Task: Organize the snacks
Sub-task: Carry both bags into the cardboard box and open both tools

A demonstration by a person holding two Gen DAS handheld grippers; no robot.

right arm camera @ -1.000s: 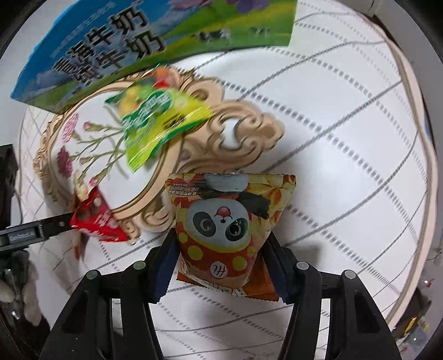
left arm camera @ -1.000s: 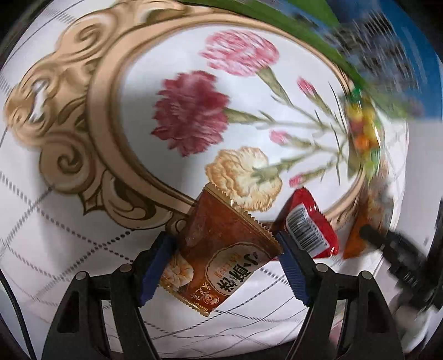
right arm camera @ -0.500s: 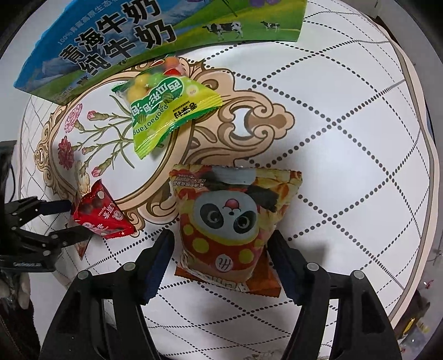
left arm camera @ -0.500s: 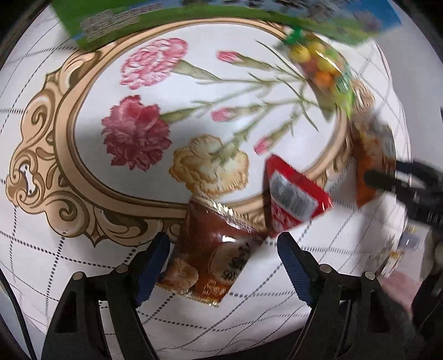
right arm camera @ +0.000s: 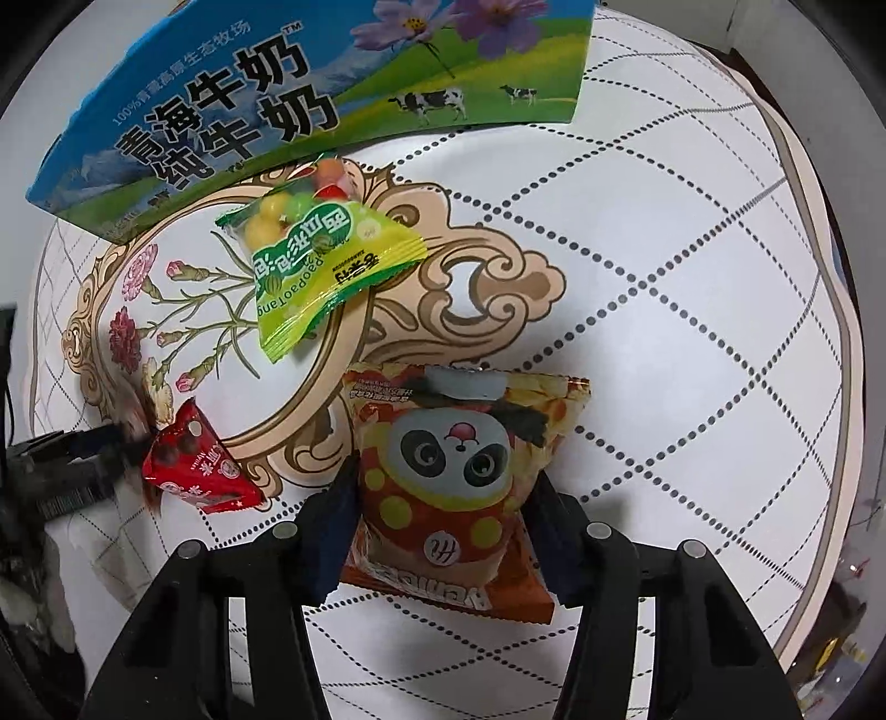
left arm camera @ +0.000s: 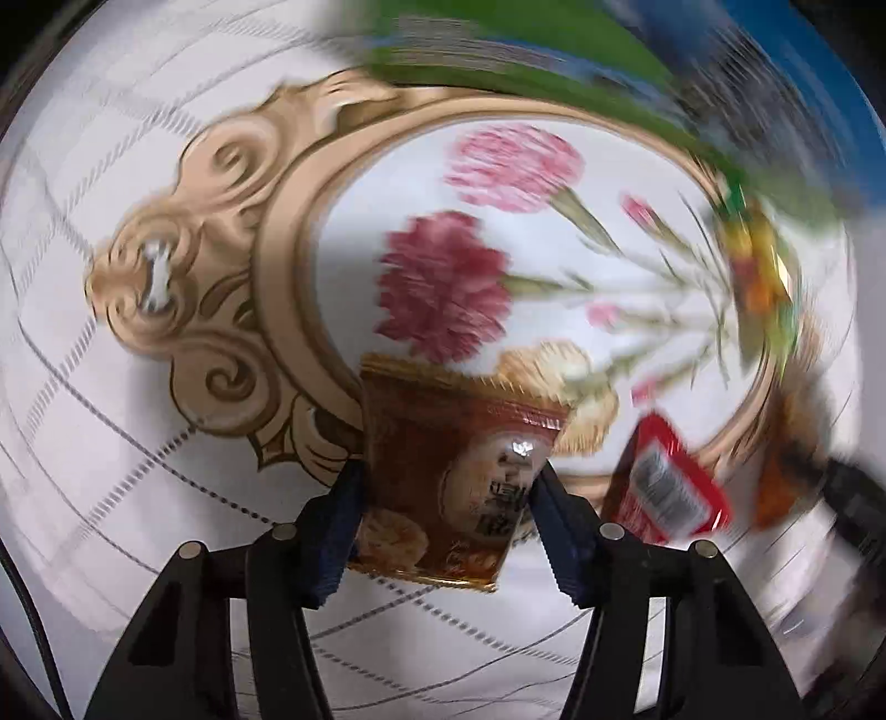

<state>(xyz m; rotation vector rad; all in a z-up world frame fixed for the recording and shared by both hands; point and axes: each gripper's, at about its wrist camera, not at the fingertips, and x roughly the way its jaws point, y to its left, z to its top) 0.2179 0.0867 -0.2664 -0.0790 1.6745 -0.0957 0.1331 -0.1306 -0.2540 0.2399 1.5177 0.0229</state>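
Note:
My left gripper is shut on a brown snack packet and holds it over the table; the view is blurred by motion. A red packet lies just right of it. My right gripper is shut on an orange panda packet that rests on the table. A green candy bag lies beyond it, below a blue and green milk carton box. The red packet also shows in the right wrist view, with the left gripper's fingers beside it.
The round table has a white quilted cloth with a gold-framed flower print. Its edge curves along the right of the right wrist view. The candy bag and the milk box show blurred in the left wrist view.
My left gripper has closed on the brown packet, which lay loose between open jaws half a second ago, and swung left. My right gripper has closed in on the panda packet.

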